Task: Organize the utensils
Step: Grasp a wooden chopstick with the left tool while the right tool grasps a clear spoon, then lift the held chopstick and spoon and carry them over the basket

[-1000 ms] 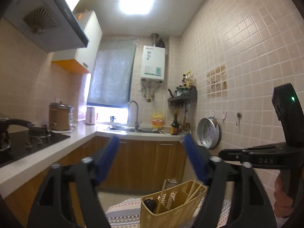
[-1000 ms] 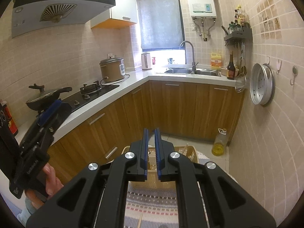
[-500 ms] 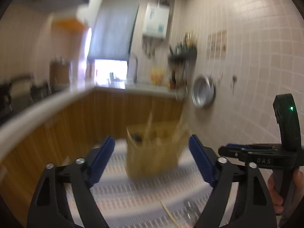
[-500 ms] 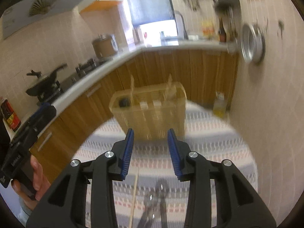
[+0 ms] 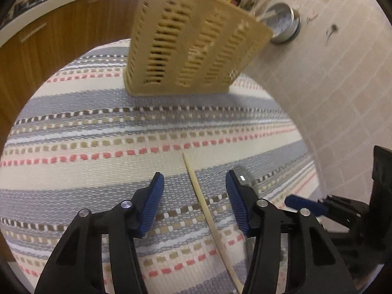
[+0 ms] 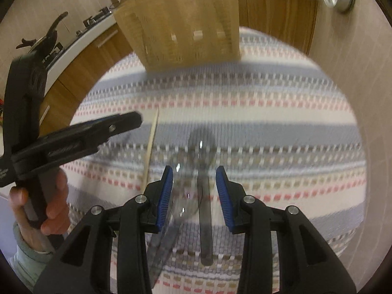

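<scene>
A pale wooden chopstick (image 5: 196, 186) lies on the striped cloth (image 5: 98, 147), and my left gripper (image 5: 194, 175) straddles it. Its jaws are closing, and the blue pads stand clear of the stick on both sides. Two metal spoons lie side by side to the right of the chopstick (image 6: 152, 142). My right gripper (image 6: 194, 183) hangs open just above them, with one spoon's (image 6: 204, 196) handle and the other spoon's (image 6: 183, 203) bowl between its pads, neither touched. The beige slotted utensil basket (image 5: 193, 49) stands at the far side of the cloth.
The cloth covers a small round table whose edge (image 6: 352, 127) lies close to a tiled wall (image 5: 330, 98) on the right. Wooden cabinets (image 5: 61, 31) and a counter run behind and to the left. A hand (image 6: 54, 208) holds the left gripper (image 6: 127, 121).
Both grippers have dropped from facing the kitchen to pointing down at the cloth. The left jaws have narrowed around the chopstick; the right jaws have gone from shut to open over the spoons.
</scene>
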`<state>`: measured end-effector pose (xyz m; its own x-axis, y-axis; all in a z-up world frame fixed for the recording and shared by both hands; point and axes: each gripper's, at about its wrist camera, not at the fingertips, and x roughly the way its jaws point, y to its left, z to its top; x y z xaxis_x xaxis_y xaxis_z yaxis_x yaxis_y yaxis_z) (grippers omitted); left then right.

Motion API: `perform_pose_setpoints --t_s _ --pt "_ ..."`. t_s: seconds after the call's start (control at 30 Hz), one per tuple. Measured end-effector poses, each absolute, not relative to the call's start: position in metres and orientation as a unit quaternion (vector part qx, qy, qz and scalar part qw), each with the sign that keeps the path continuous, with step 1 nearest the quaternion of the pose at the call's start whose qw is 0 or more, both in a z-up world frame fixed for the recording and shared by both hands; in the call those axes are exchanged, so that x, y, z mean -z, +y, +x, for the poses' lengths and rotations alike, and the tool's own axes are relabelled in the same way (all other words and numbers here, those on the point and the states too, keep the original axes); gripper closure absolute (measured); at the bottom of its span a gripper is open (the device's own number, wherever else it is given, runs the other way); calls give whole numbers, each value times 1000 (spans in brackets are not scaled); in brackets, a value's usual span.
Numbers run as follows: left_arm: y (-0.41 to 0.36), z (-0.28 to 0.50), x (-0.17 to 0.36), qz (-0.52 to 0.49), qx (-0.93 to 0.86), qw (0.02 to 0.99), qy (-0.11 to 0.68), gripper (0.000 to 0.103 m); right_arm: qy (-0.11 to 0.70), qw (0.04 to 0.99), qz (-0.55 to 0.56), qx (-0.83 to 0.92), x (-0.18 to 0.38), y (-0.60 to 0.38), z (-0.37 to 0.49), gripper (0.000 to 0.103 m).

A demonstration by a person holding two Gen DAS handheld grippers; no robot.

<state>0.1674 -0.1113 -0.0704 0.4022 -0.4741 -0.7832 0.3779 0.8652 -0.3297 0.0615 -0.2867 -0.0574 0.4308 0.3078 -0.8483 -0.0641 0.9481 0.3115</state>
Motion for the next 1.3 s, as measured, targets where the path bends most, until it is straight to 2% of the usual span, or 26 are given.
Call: perform_pose_setpoints --t_s 0.1,0.23,0.67,0.8,1.03,1.07,1.1,1.2,1.3 --pt "-126 166 79 -19 241 842 482 59 535 824 135 -127 70 -286 55 70" --pt "-136 167 84 -5 232 843 485 69 537 821 126 -145 70 -275 41 70" --pt "-150 169 83 24 230 851 471 69 553 808 151 -134 79 -281 44 69" --pt "-151 171 84 25 229 852 470 74 548 812 149 -135 78 -280 51 70" --pt "-149 173 85 28 235 851 468 76 541 819 121 -150 79 -253 59 73" --pt "-149 172 85 30 234 852 467 77 540 821 114 -150 78 -249 60 88" --pt "-147 173 85 30 233 852 467 81 543 818 108 -154 80 -245 62 98" --pt "-142 176 86 31 231 852 469 92 544 818 100 -158 81 -235 65 98" --pt "-132 183 86 13 245 844 478 97 541 820 98 -159 80 -232 67 100"
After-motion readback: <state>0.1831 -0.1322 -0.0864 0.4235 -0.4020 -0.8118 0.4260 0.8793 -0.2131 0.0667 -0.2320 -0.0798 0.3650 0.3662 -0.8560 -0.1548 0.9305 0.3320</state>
